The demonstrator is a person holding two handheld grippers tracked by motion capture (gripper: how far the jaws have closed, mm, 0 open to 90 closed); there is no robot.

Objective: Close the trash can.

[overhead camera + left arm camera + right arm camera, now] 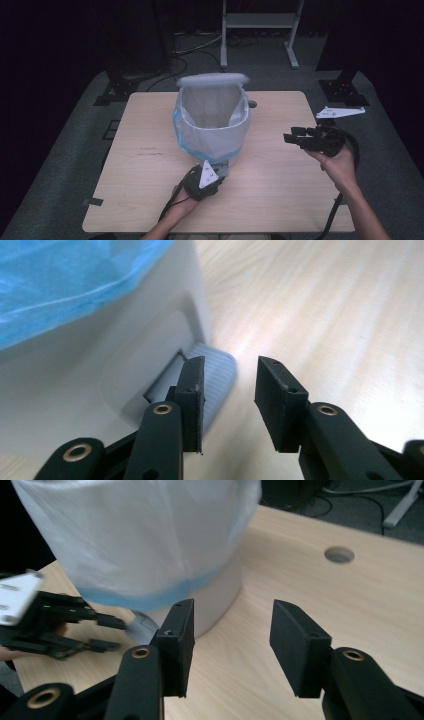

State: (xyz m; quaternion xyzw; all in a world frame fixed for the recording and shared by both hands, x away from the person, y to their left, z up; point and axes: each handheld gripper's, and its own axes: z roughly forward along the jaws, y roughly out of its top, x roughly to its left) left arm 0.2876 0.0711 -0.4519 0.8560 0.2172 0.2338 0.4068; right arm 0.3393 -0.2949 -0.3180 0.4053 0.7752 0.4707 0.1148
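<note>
One pedal bin [212, 117] on the table [150, 200], with one lid [213, 79] raised, one blue-edged liner bag [190, 142] and one grey foot pedal [217, 377]. Two handheld grippers: left gripper [220, 167], right gripper [291, 137], each carrying one grey three-cornered plate, two black jaws apiece. One round hole [339, 555] in the tabletop; two hands in the high view.

The bin [212, 137] is pale grey-white, lined with a translucent white bag [210, 107] edged in light blue, and its ribbed pedal [220, 377] is grey. Both tools are black, and the tabletop [280, 195] shows pale wood grain.
</note>
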